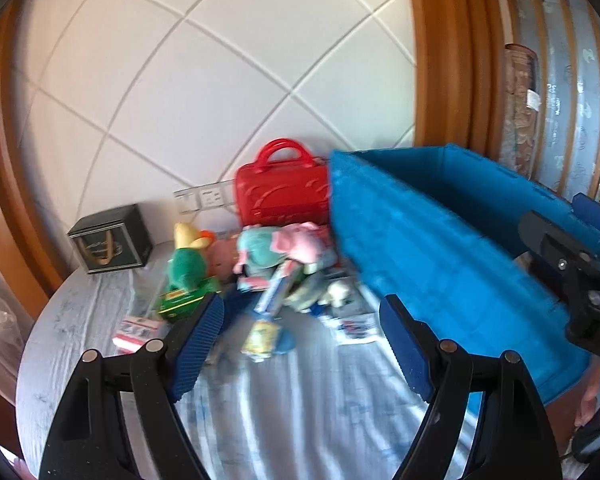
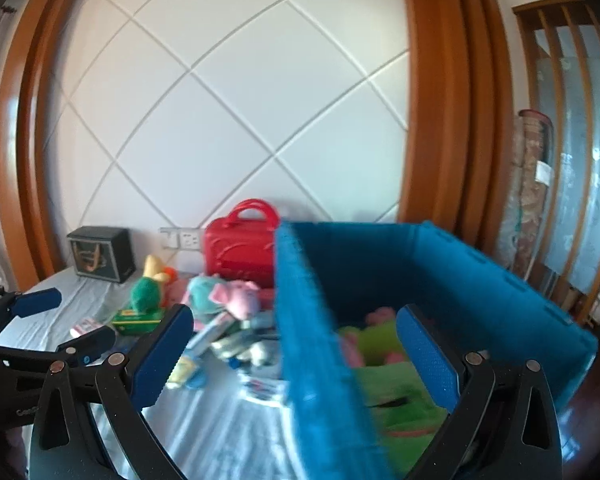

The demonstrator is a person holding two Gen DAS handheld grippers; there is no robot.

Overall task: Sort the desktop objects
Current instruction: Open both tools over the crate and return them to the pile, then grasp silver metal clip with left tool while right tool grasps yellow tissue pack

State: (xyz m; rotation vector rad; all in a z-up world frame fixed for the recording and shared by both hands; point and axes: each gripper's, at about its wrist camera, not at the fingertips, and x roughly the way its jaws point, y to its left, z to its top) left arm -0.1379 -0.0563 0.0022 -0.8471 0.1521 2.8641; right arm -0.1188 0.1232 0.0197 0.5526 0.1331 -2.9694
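Observation:
A pile of small items lies on the cloth-covered table [image 1: 292, 408]: a green plush [image 1: 186, 266], a teal and pink plush [image 1: 284, 246], a green box [image 1: 182, 300] and several packets and cards. A blue bin [image 2: 460, 280] stands at the table's right side with a green plush [image 2: 404, 384] and a pink toy [image 2: 380, 316] inside. My left gripper [image 1: 304, 340] is open and empty, short of the pile. My right gripper [image 2: 296, 354] is open, its fingers standing either side of the bin's near wall without touching it. The left gripper [image 2: 62, 322] also shows at the left of the right wrist view.
A red carry case [image 1: 282, 196] stands against the white panelled wall behind the pile. A dark box [image 1: 110, 240] sits at the table's back left. Wooden frames flank the wall, and a rolled mat [image 2: 534, 184] leans at the right.

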